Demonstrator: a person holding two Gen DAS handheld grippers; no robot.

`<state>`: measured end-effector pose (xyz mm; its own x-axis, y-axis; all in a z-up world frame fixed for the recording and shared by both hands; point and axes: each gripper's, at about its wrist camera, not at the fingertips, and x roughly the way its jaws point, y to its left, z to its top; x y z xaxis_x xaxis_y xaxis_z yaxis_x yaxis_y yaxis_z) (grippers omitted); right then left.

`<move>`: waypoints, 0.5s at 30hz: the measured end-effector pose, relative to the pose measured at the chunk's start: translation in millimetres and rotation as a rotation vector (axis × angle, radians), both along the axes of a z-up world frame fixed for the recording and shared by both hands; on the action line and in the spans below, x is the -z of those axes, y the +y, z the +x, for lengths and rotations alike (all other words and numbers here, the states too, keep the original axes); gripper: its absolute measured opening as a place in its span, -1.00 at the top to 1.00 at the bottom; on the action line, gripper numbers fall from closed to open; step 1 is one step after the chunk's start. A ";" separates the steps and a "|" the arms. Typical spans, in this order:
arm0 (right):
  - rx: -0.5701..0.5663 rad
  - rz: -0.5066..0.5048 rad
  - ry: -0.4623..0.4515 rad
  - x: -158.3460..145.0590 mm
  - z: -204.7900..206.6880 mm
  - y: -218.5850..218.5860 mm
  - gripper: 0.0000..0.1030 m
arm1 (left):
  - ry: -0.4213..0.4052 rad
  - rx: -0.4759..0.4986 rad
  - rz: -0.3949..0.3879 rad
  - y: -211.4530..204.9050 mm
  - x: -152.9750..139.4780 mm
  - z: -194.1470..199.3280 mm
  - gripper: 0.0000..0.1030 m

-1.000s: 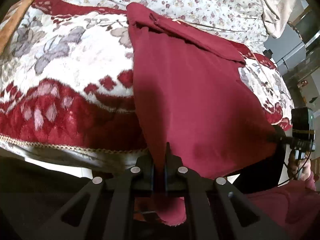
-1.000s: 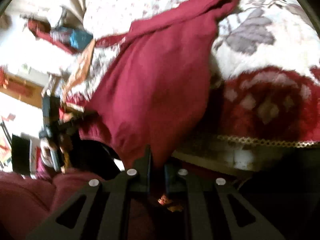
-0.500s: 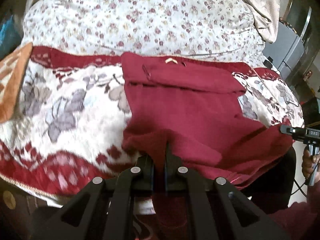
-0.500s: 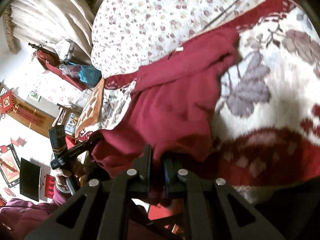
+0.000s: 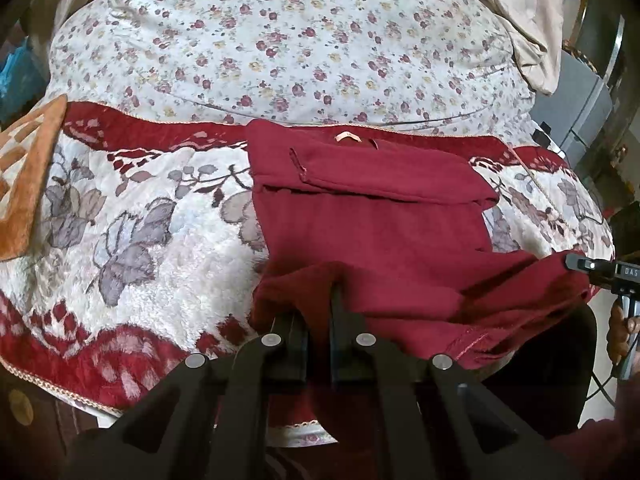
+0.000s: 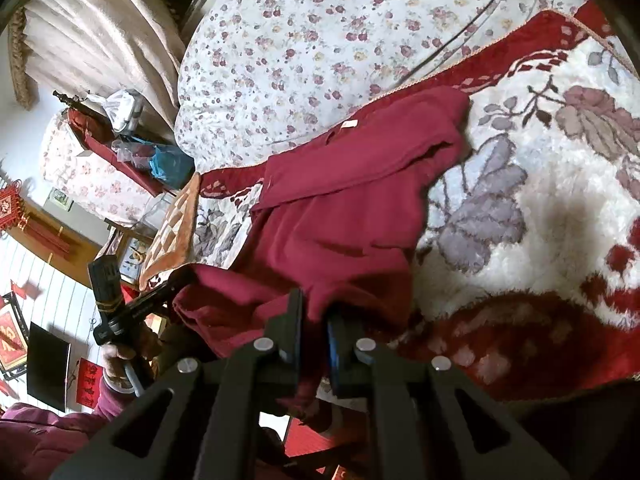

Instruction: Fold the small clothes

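A dark red garment (image 5: pixel 368 220) lies on a plush floral blanket (image 5: pixel 132 232), its top part folded across, with a small label near the far edge. My left gripper (image 5: pixel 320 300) is shut on the garment's near left hem, lifted over the cloth. My right gripper (image 6: pixel 314 312) is shut on the near right hem of the same garment (image 6: pixel 352 208). The right gripper shows at the right edge of the left wrist view (image 5: pixel 600 272); the left gripper shows at the left of the right wrist view (image 6: pixel 132 304).
A flowered quilt (image 5: pixel 280 40) is heaped behind the blanket. An orange patterned cloth (image 5: pixel 28 184) lies at the blanket's left edge. The bed's near edge (image 5: pixel 100 396) drops off below the grippers. Cluttered furniture (image 6: pixel 132 148) stands at left in the right wrist view.
Both grippers have lifted the garment's near hem from hanging over the bed edge and carried it forward over the garment toward the far end.
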<state>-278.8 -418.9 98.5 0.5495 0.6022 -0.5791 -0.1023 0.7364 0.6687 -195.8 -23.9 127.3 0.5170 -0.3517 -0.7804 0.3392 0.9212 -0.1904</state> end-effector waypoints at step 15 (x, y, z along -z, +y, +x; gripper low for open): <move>0.154 -0.083 -0.118 -39.6 60.4 -19.5 0.81 | -0.063 -0.051 -0.089 -15.7 -26.3 81.8 1.00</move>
<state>-218.5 -438.4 138.1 0.6982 0.4592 -0.5493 -0.0587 0.8014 0.5953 -114.0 -39.6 153.6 0.5829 -0.3904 -0.7127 0.3066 0.9179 -0.2520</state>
